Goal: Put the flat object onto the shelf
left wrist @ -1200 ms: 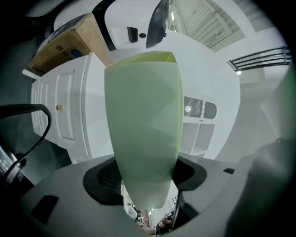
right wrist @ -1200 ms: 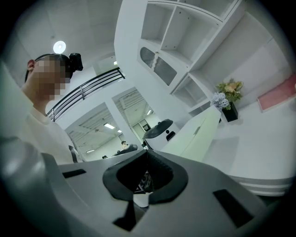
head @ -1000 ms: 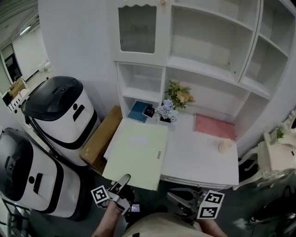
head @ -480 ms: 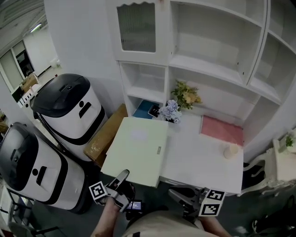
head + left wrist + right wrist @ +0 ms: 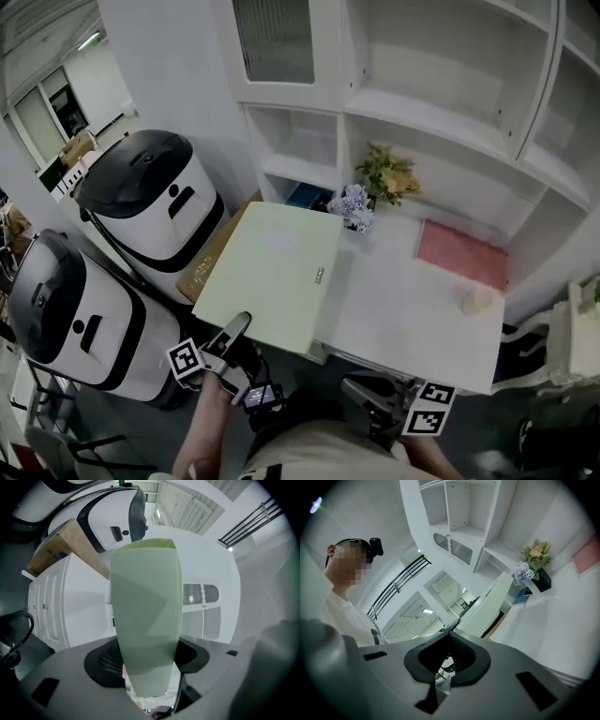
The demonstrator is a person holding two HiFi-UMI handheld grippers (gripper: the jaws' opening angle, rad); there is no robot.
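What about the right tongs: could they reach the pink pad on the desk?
Probably yes: the right tongs hold nothing, and the desk between them and the pink pad is bare.

Flowers [image 5: 384, 180] stand between a blue book [image 5: 307, 197] and a pink mat [image 5: 464, 255].

left tool [image 5: 147, 665]: jaws clamped on flat object, dark ribbed pad on each side
flat object [image 5: 145, 606]: pale green, thin, runs from jaws up thru mid frame, far edge near top; blocks centre of view
box [image 5: 61, 550]: brown cardboard, upper left, partly behind object's left edge
machine [image 5: 112, 513]: white body w/ black top, just above box
cabinet [image 5: 206, 616]: white, open compartments, right of object; scallop-edged pane above them
cable [image 5: 18, 634]: dark loop, far left
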